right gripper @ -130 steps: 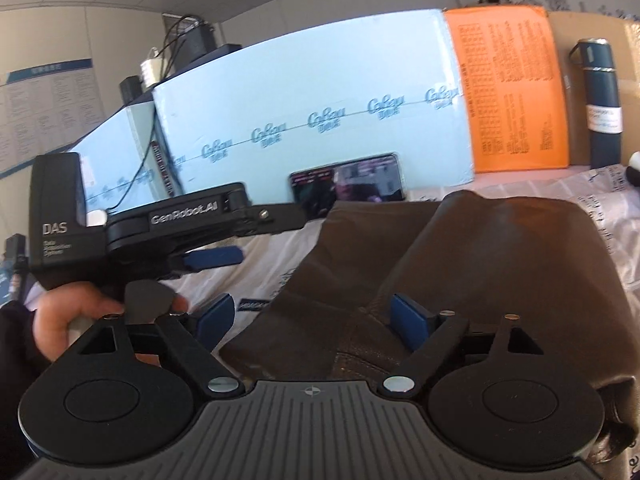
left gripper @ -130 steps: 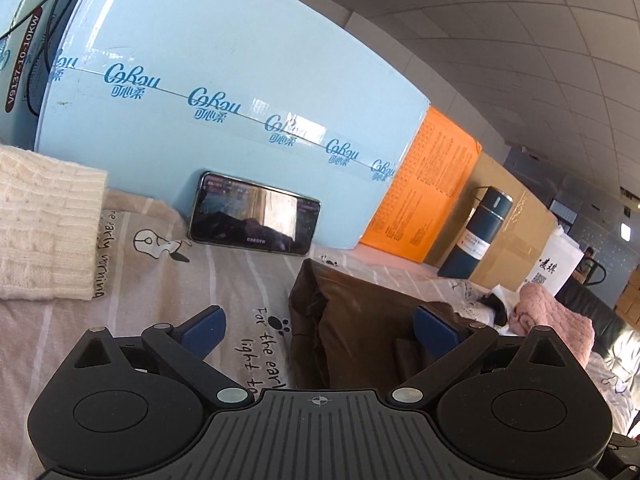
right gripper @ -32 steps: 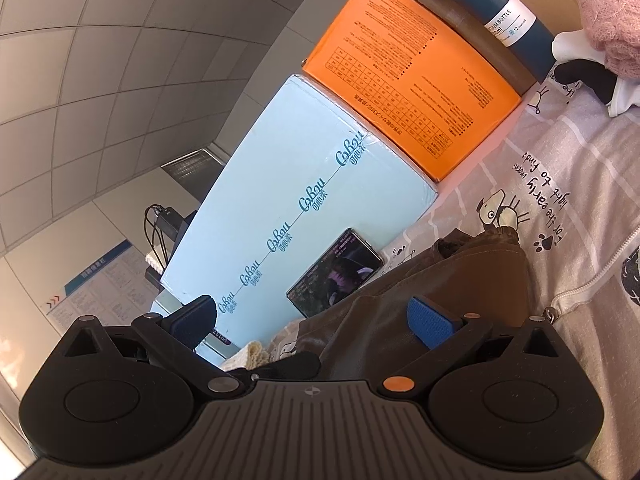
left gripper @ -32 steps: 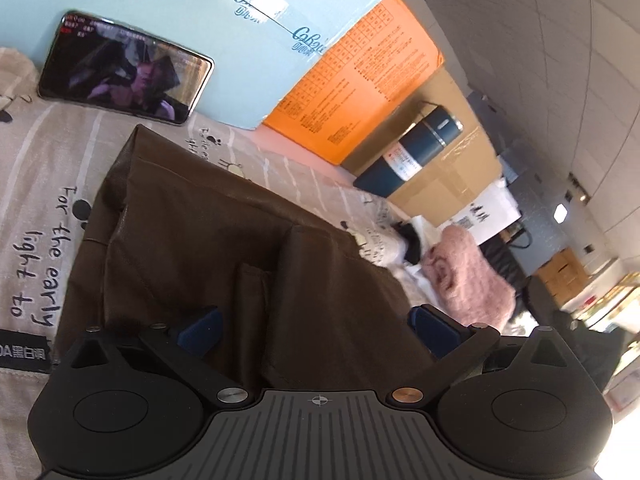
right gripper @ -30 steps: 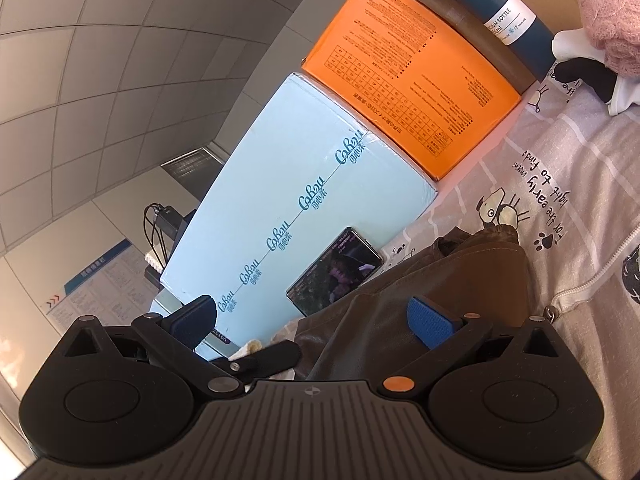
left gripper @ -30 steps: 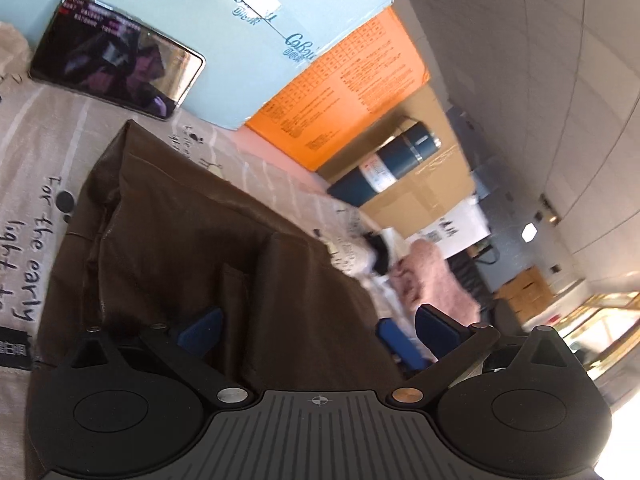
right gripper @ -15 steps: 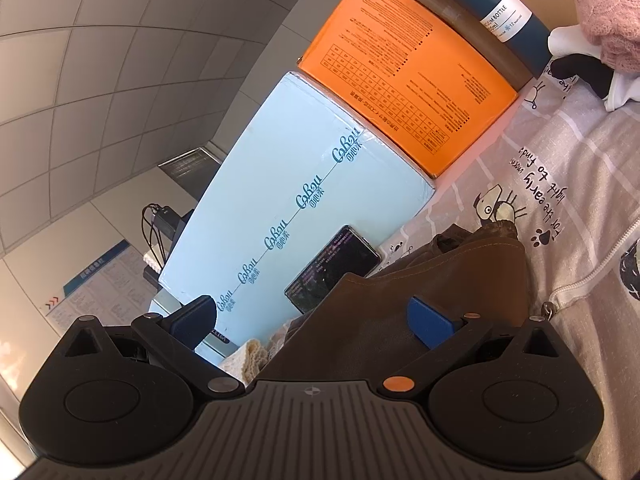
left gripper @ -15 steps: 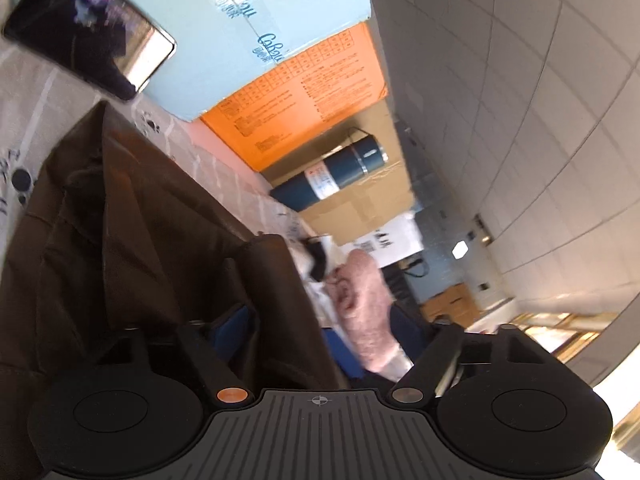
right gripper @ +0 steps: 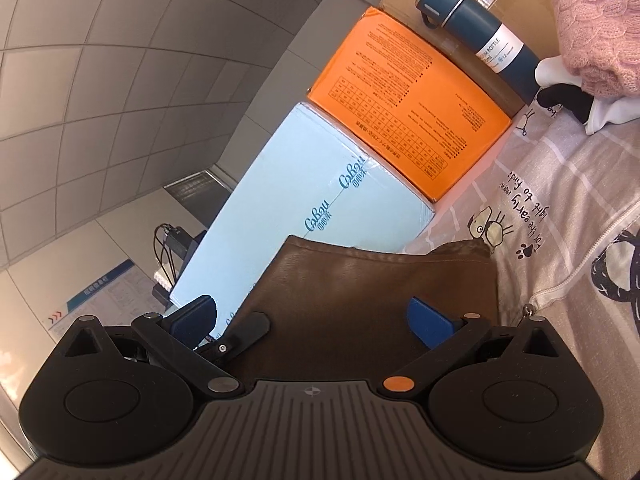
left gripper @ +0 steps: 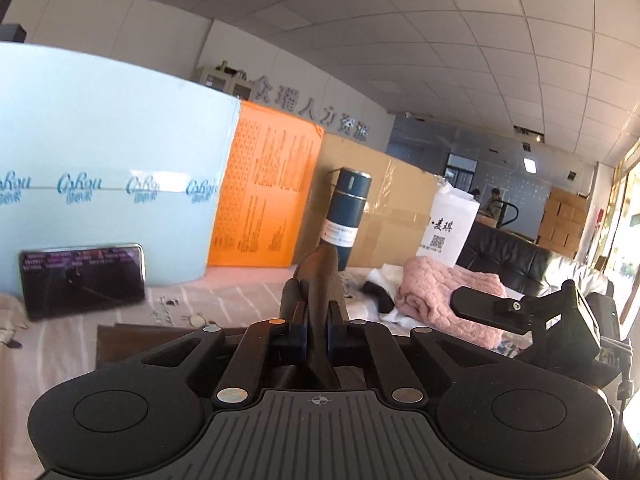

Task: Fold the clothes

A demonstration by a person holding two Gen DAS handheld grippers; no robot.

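Pinching brown garment [left gripper: 320, 276] fold, left tongs [left gripper: 317, 330] closing

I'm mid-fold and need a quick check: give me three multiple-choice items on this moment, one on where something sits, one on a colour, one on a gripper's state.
1. Where does the phone stand?
A. against the light blue box
B. on the pink sweater
C. flat on the brown garment

2. What colour is the bottle?
A. orange
B. dark blue
C. white

3. What is the left gripper doing?
A. jaws wide apart, nothing between them
B. jaws closed on a fold of the brown garment
C. jaws closed on the phone

Answers:
1. A, it leans upright on the box front.
2. B, a dark blue body with a white label.
3. B, brown cloth rises from between the closed jaws, which have just been closing.
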